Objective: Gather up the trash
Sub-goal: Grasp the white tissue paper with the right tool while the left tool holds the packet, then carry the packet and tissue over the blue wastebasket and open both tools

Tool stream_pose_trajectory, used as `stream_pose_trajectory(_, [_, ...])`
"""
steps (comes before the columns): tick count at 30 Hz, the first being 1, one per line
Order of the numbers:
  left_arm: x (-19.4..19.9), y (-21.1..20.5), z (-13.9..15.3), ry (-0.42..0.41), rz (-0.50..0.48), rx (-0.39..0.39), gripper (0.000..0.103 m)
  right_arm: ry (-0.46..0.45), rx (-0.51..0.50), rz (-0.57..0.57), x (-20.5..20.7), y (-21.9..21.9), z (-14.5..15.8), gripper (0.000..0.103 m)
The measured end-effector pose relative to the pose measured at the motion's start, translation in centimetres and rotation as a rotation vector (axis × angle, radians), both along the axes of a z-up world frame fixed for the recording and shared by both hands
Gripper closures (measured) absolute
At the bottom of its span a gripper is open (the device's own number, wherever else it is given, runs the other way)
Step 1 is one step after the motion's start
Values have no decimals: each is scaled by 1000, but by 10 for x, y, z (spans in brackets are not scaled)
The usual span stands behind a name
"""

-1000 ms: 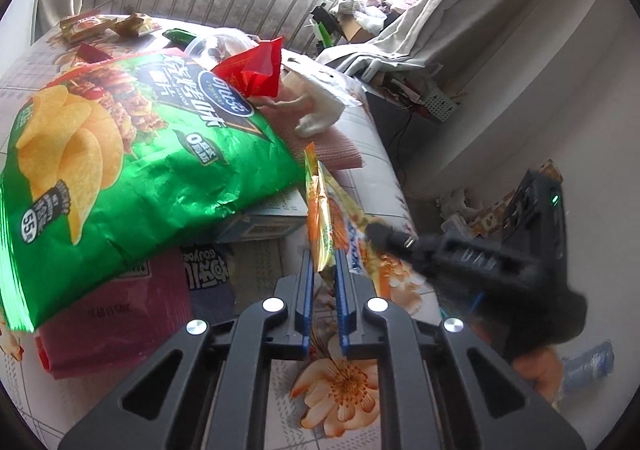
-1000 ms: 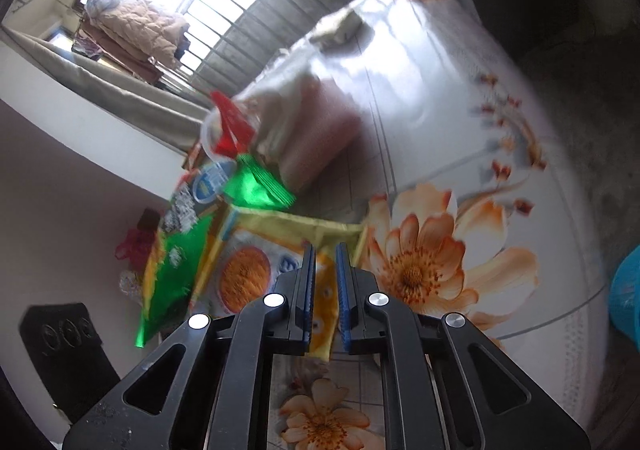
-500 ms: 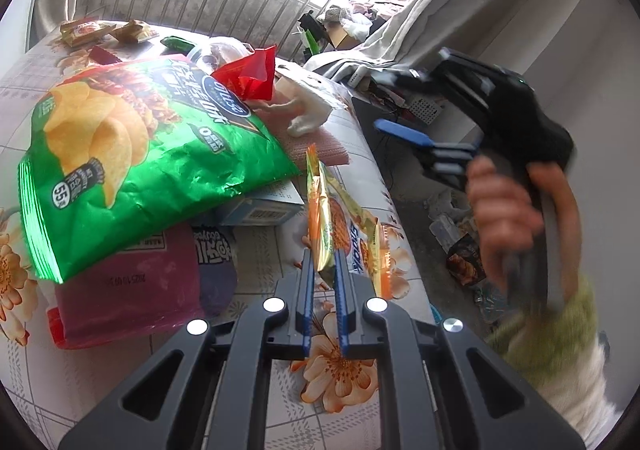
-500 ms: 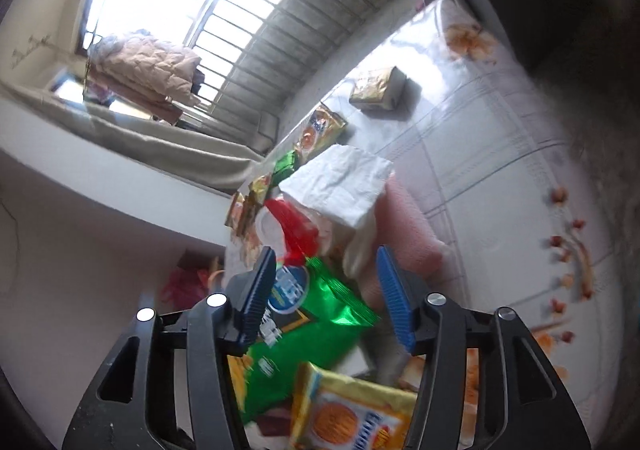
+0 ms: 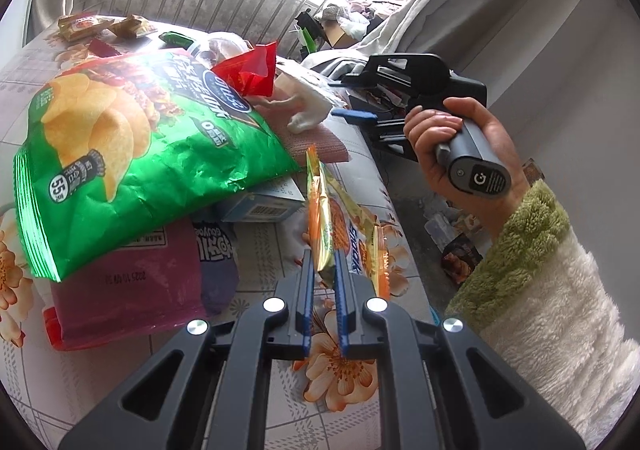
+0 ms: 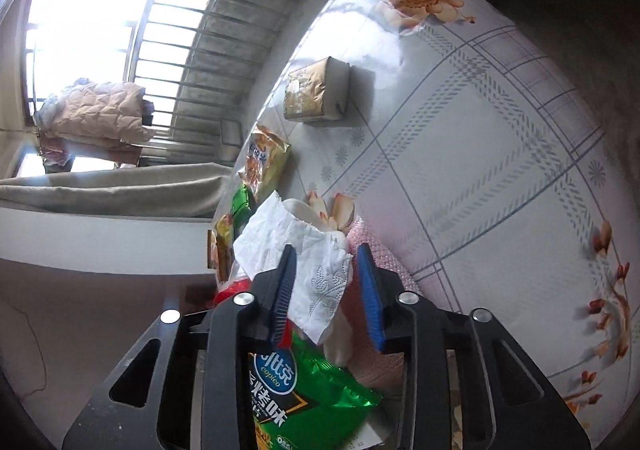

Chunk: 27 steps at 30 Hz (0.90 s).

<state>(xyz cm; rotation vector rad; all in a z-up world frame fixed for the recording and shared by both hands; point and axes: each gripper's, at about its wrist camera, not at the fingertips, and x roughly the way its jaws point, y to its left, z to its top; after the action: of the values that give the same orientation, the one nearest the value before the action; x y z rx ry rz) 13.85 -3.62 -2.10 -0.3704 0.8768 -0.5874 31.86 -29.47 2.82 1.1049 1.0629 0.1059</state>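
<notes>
My left gripper (image 5: pixel 322 270) is shut on the lower end of a yellow-orange snack wrapper (image 5: pixel 320 217), which stands up from the floral tablecloth (image 5: pixel 352 374). Beside it a big green chip bag (image 5: pixel 132 153) lies over a maroon bag (image 5: pixel 128 290) and a small blue-white box (image 5: pixel 260 205). Behind are a red wrapper (image 5: pixel 250 73) and a crumpled white tissue (image 5: pixel 308 97). A person's hand (image 5: pixel 452 137) holds my right gripper (image 5: pixel 342 99) at that tissue. In the right wrist view the right gripper (image 6: pixel 326 250) is closing, with the tissue (image 6: pixel 304 262) between its jaws.
Further along the table lie a brown paper-wrapped packet (image 6: pixel 316 93) and several small snack packets (image 6: pixel 264 161). The table's edge runs close on the right in the left wrist view, with litter on the floor (image 5: pixel 456 258) below. A barred window lies beyond the table.
My right gripper let go of the yellow-orange wrapper, opened, travelled along the table to the white tissue and is narrowing around it. The left gripper kept its grip and barely moved.
</notes>
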Motion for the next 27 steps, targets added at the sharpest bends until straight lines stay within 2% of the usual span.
stream_pose_trajectory(2, [1,0,-1,1,0,-1,94,-14,-13,3,-2,0,5,92])
stream_pose_trajectory(5, [1,0,-1,2,0,-1,94,-50,-19,9,-5,2,17,101])
stream_pose_trajectory(10, [0,2,1,-6,2,-3,94,-156,-19,28,-4,7,47,103])
stream_pose_trajectory(16, [-3,5,3,-15,10,-9,94,-372,-23,73,-9,23,106,103])
stream_pose_trajectory(22, [-6,8,8,-30,17,-17,94,-554,-75,96,-39,28,163,103])
stream_pose_trajectory(27, [-11,6,17,-51,15,-18,94,-639,-114,68,-81,14,187,103])
